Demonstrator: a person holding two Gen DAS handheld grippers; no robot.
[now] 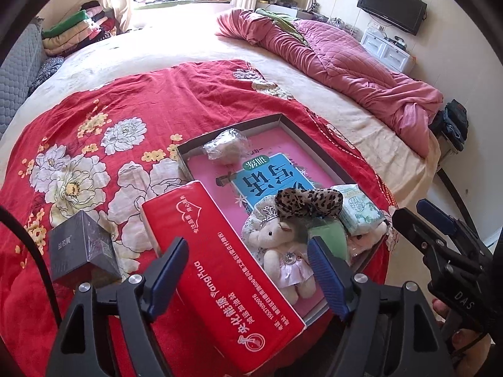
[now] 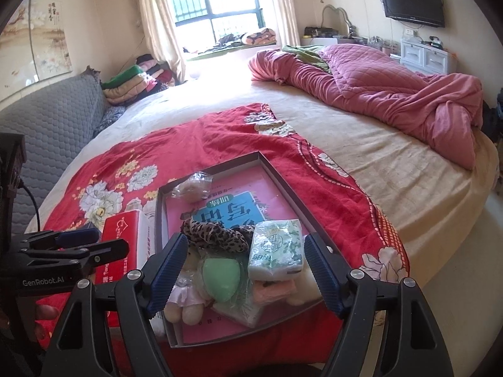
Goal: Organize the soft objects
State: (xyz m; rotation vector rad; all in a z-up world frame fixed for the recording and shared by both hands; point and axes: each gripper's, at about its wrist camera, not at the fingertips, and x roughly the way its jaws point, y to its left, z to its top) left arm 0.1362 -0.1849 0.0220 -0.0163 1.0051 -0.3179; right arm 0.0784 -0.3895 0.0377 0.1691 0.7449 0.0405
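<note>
Red floral cloth point(image 1: 132, 100) covers the near part of a bed point(image 1: 188, 47), and on it sits a shallow box point(image 1: 232, 125) with a pink and blue printed sheet inside. At the box's near end lie a plush doll point(image 1: 283, 251), a leopard-print cloth point(image 1: 308, 202), a green pad point(image 2: 220, 278) and a tissue pack point(image 2: 276, 248), all touching one another; a clear bag point(image 1: 224, 146) rests in the far corner. The left gripper point(image 1: 248, 273) stands wide with nothing held, above a red tissue box point(image 1: 201, 245) lying against the box's left wall. The right gripper point(image 2: 245, 270) is also wide and empty, over the pile. A dark cube point(image 1: 83, 251) sits left of the red tissue box.
</note>
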